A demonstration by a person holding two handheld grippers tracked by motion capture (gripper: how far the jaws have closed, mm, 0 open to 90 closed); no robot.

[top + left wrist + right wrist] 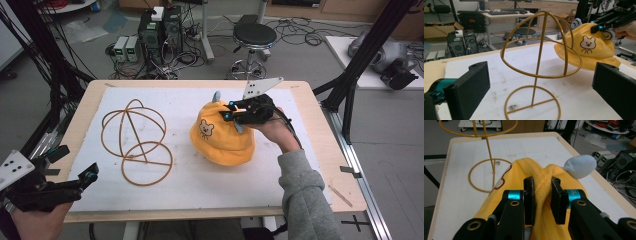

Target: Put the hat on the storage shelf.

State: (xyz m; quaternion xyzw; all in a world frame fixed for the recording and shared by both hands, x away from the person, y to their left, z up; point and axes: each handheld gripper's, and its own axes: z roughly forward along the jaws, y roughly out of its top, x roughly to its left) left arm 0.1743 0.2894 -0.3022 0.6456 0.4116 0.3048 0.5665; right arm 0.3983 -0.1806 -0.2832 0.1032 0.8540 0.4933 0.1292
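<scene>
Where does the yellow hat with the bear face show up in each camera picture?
High view: yellow hat right of centre on the white mat, under the right gripper.
Left gripper view: upper right, bear face visible.
Right gripper view: bottom centre, its fabric pinched between the jaws.
Shared landmark: the wire stand.

Both grippers are black with teal collars at the jaws and brass-ringed pivot holes. The right gripper (233,112) carries a grey three-cornered plate; a grey knit sleeve (306,195) covers that forearm.
</scene>
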